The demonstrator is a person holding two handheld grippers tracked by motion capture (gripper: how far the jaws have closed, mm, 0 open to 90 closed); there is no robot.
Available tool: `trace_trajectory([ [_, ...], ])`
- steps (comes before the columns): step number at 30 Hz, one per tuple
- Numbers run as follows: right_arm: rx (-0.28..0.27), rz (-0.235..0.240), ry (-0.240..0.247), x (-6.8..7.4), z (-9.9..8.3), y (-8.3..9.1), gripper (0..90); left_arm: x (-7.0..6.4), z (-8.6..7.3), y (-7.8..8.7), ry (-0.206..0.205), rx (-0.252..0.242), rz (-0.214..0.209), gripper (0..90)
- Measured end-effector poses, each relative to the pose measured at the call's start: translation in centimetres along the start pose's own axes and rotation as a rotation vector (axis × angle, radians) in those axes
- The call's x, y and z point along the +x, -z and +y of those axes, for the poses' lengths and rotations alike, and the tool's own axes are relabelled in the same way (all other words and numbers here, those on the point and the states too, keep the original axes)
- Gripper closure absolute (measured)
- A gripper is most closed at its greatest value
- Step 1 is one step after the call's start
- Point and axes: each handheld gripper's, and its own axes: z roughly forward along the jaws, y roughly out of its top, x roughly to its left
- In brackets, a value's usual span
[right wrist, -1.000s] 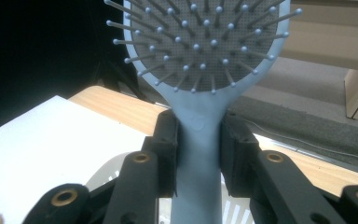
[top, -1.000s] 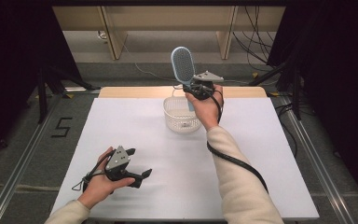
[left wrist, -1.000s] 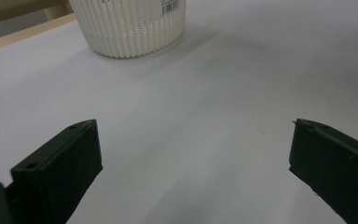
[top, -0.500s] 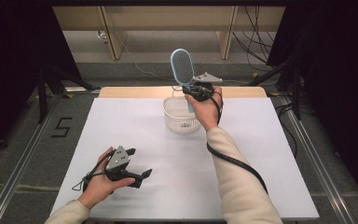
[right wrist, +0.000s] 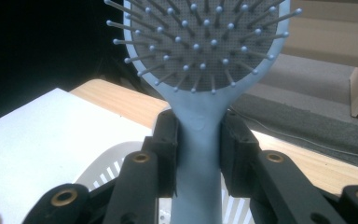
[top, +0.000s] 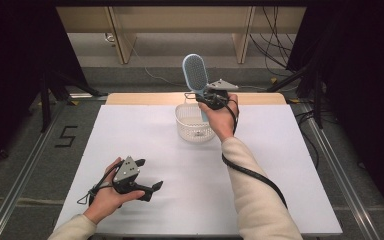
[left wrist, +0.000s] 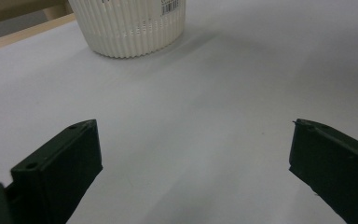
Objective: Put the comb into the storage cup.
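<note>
Two tongs are in your hands, and they sit well apart. Your right tongs are clenched on the handle of a pale blue hairbrush, just below the head, holding it upright above the far side of the white basket. In the right gripper view the jaws press against both sides of the hairbrush neck, with the bristle pad facing the camera and the rim of the basket showing below and behind them. From the high view, the brush head rises clear over the basket's far rim, while the lower end of the handle reaches down toward the inside of the basket; whether it touches the bottom you cannot tell from these pictures.

Your left tongs are released and grasp nothing. They rest low at the near left part of the white surface, held in your left hand, with the jaws pointing to the right and spread wide. In the left gripper view the two black jaws stand far apart over bare surface, and the ribbed side of the basket stands farther off between them, bearing a barcode label on its wall. A black cable trails from the right tongs along your sleeve.
</note>
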Motion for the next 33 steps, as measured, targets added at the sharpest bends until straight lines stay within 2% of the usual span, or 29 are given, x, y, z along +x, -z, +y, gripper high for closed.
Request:
trace_trajectory([
  [33, 0.025, 0.000, 0.008, 0.15, -0.98, -0.31, 70.6, -0.04, 0.02, -0.03, -0.002, -0.001, 0.000, 1.6],
])
